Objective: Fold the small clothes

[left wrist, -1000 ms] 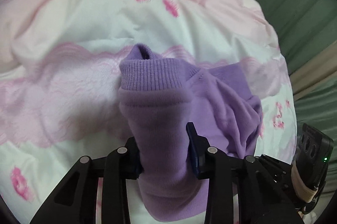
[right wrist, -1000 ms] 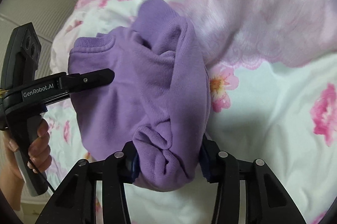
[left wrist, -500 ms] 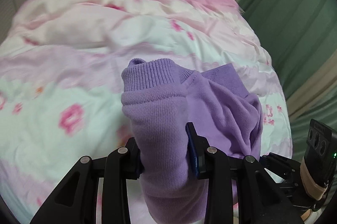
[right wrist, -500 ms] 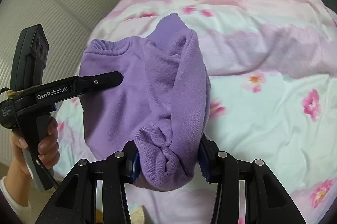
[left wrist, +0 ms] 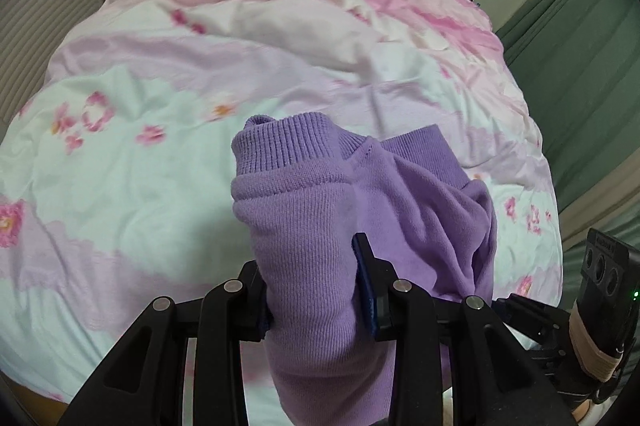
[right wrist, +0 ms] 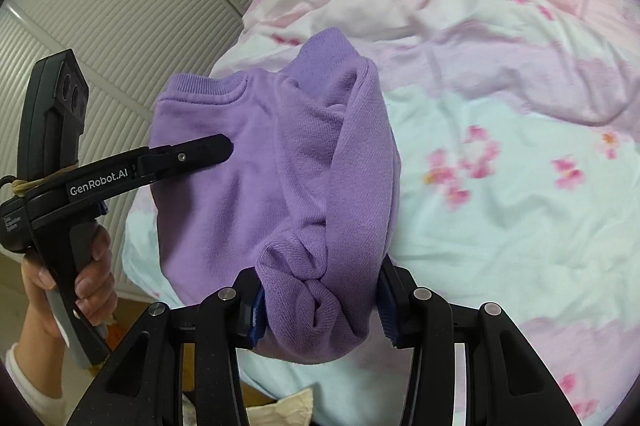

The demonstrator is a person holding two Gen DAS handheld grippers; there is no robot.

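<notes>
While both grippers, left (left wrist: pixel 314 286) and right (right wrist: pixel 318 302), clamp the bunched purple sweater (right wrist: pixel 272 177), its loose cuff (left wrist: pixel 288 149) at 12 o'clock could flop and spoil the fold.

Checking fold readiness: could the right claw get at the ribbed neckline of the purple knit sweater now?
Probably not: the right claw is shut on the purple knit sweater's bunched fabric; it must let go first.

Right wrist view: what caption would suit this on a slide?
Both hand-held tools, right and left, grip a bunched purple sweater above a pink floral duvet.
</notes>
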